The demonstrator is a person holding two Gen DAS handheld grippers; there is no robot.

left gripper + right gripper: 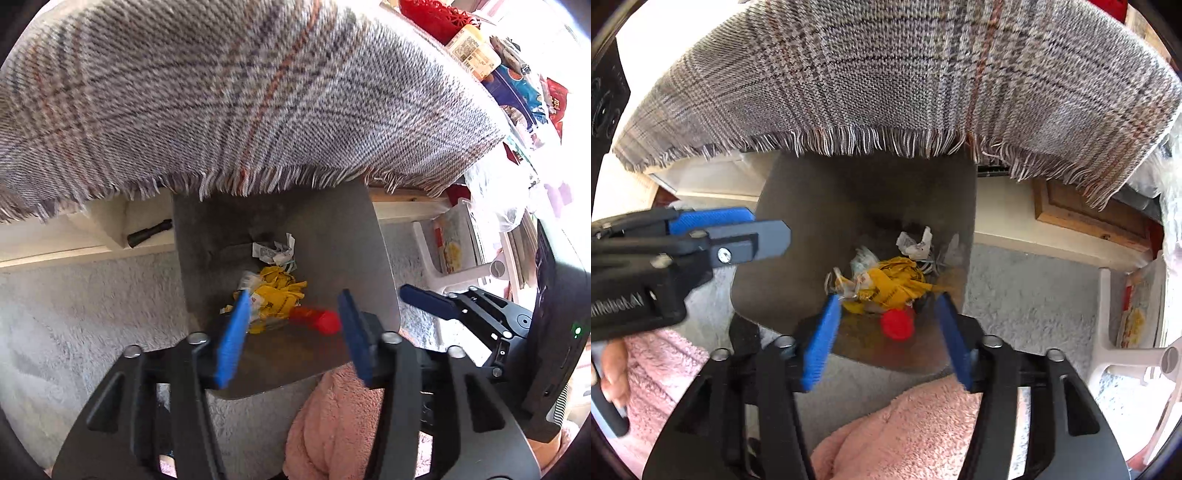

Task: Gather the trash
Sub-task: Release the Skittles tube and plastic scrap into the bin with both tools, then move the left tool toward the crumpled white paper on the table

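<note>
Hovering side by side above a grey bin (325, 236), the left gripper (293, 334) and the right gripper (890, 341) both hang with their blue fingers spread wide and nothing between them. The trash lies at the bottom of the bin: a crumpled yellow wrapper (890, 286), a ball of white paper (916, 243) behind it, some clear film beside it, and a red cap (897, 324) nearest the cameras, touching the wrapper's edge. A fringed plaid cloth (258, 96) overhangs the bin's far rim, and pale carpet (92, 314) surrounds it. The wrapper and paper look very light and soft; they would likely squash flat under the pads and need only a gentle pinch across a raised fold, where the bulk gives the fingers something to bite. The cap seems rigid and smooth, probably prone to squirting sideways, so closing across its round sides looks safer. Whether a bottle sits beneath it cannot be told.
</note>
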